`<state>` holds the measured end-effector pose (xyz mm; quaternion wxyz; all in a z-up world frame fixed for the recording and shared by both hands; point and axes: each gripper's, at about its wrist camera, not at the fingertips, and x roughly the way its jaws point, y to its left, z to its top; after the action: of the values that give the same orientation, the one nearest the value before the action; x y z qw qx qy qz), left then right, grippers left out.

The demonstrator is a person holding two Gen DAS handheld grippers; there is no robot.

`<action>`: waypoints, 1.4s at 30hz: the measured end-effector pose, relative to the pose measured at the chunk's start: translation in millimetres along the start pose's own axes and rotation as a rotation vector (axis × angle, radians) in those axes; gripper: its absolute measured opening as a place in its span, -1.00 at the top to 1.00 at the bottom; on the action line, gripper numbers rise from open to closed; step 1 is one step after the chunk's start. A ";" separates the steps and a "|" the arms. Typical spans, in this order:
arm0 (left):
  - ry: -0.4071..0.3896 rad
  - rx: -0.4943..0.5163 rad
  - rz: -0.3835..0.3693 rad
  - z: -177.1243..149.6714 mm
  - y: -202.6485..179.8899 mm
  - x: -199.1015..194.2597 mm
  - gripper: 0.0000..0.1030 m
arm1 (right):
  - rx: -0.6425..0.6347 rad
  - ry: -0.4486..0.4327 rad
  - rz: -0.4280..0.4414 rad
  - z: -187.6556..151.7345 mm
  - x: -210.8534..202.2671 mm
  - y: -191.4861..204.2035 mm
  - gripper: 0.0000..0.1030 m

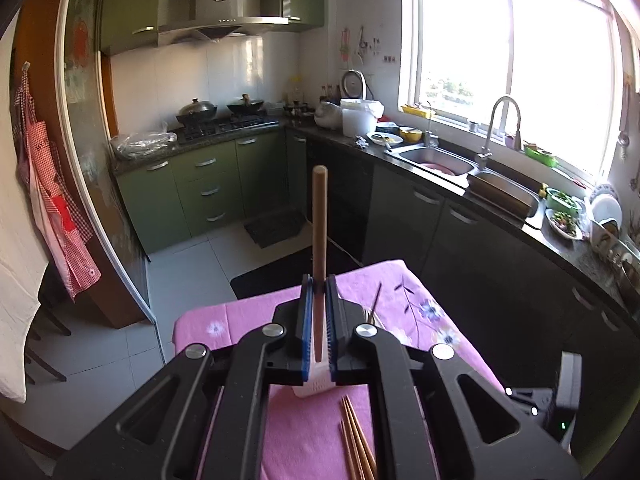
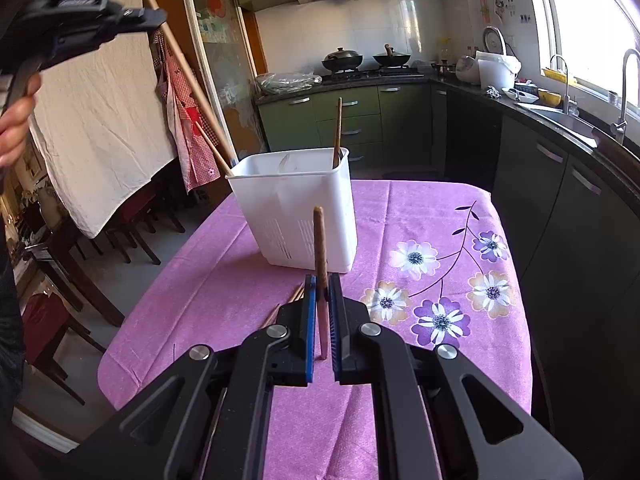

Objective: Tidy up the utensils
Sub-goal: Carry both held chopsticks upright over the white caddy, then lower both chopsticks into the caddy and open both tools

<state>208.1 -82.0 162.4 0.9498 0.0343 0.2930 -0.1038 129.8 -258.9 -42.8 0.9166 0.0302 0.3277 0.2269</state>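
Two grippers are in view, each clamped on one stick. Nearest in the right wrist view, the right gripper (image 2: 322, 280) pinches a dark brown chopstick (image 2: 320, 248) between its blue pads, the stick rising upright above the fingertips. Just left of those fingers, the tips of a few more loose chopsticks (image 2: 294, 296) lie flat on the pink flowered tablecloth (image 2: 440, 220); their number cannot be told there. Beyond stands one white plastic holder (image 2: 296, 216), tall, with slotted vents low on its walls, near the table's middle. One dark-handled utensil (image 2: 338, 132) leans inside at its far right corner. High at the left, the left gripper (image 2: 154, 20), held by a hand (image 2: 16, 124), grips a long pale wooden chopstick (image 2: 184, 68) that slants down toward the holder's left rim.

In the left wrist view that same gripper (image 1: 319, 280) is clenched on the pale stick (image 1: 319, 220), with about four loose chopsticks (image 1: 356, 436) on the cloth below.
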 end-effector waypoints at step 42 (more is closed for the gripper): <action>0.259 -0.014 -0.081 -146.1 22.0 22.8 0.55 | 0.025 -0.129 -0.029 181.6 45.2 9.6 0.86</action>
<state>150.9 -46.2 28.9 0.8993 0.0289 0.4151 -0.1346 268.4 -213.6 75.0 0.9387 0.0512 0.2709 0.2069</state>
